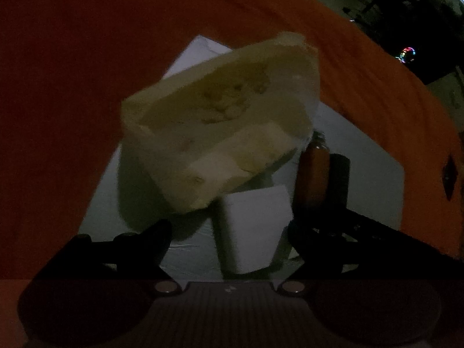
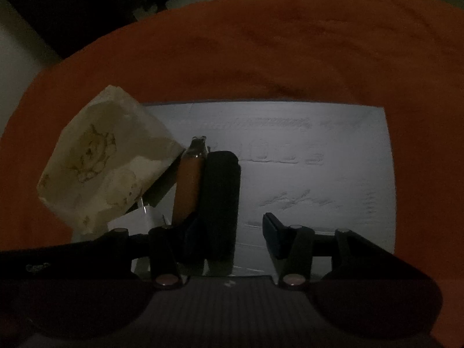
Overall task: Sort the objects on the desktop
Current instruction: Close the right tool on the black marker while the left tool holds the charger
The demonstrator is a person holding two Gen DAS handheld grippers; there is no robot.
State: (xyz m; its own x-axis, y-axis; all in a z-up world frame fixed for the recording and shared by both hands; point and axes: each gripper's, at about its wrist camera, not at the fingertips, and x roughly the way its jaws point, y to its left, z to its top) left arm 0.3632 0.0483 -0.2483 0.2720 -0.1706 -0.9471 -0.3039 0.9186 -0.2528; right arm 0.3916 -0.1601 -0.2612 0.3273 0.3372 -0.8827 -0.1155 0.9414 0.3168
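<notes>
Black case (image 2: 220, 200) lies lengthwise between wide right tongs (image 2: 229, 226) — hugging their left finger; left tongs (image 1: 232, 229) wide, straddling white box (image 1: 255, 229).

A matt, fuzzy orange cloth (image 2: 261, 52) is seen under a smooth pale sheet (image 2: 333, 145) bearing embossed marks, with a crinkled, soft-looking cream pack (image 1: 220, 121), a glossy orange lighter (image 2: 188, 182) capped in shiny metal, and a matt black case (image 2: 220, 191).
</notes>
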